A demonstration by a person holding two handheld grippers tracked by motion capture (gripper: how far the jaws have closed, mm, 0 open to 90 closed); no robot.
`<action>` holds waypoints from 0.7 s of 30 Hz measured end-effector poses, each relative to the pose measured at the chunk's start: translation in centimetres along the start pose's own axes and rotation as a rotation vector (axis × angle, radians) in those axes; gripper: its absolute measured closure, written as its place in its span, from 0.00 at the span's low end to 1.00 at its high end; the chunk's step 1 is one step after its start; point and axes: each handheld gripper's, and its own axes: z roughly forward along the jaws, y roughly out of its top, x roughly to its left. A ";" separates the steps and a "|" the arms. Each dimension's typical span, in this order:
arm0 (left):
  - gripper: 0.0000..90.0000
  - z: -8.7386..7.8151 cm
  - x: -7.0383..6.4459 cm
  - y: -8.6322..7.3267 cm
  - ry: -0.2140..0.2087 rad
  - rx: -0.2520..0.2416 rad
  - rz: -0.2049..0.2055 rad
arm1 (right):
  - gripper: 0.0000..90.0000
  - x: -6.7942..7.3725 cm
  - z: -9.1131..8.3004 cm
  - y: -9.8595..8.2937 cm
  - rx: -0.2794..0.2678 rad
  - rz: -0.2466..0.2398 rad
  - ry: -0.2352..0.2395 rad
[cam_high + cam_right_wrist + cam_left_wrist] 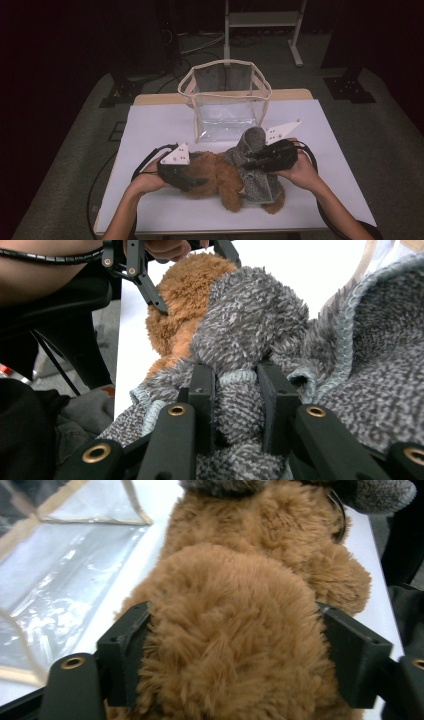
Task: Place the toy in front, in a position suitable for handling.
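— Brown plush, near edge of the counter (160, 210): teddy bear (217, 175) lying flat on the white top, partly wrapped in a grey knitted garment (257, 182).
— Left hand-held gripper (192, 181)?
— Clamped around a rounded, furry part of the bear (225, 645), jaws pressed into the fur on both sides. Held by the person's left hand (145, 181).
— Right hand-held gripper (248, 161)?
— Pinched shut on a narrow fold of the garment (240, 405), jaws nearly together with grey knit between. Gripped by the right hand (300, 172), over the bear's right part.
— Beyond that?
— Clear plastic bag (225, 97) with cream trim, standing upright and open-topped, just behind the bear. Farther back, dark floor and a white metal frame (262, 22).
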 end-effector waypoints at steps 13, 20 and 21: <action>0.28 0.0 -0.4 -0.3 0.010 0.001 0.030 | 0.78 0.9 0.5 0.9 -0.011 -0.040 0.002; 0.27 0.0 -0.4 -0.3 0.017 0.002 0.032 | 0.78 1.8 -2.8 -3.3 -0.103 0.004 -0.020; 0.27 0.0 -0.3 -0.3 0.018 0.003 0.031 | 0.78 1.8 -3.2 -3.9 -0.111 0.013 -0.026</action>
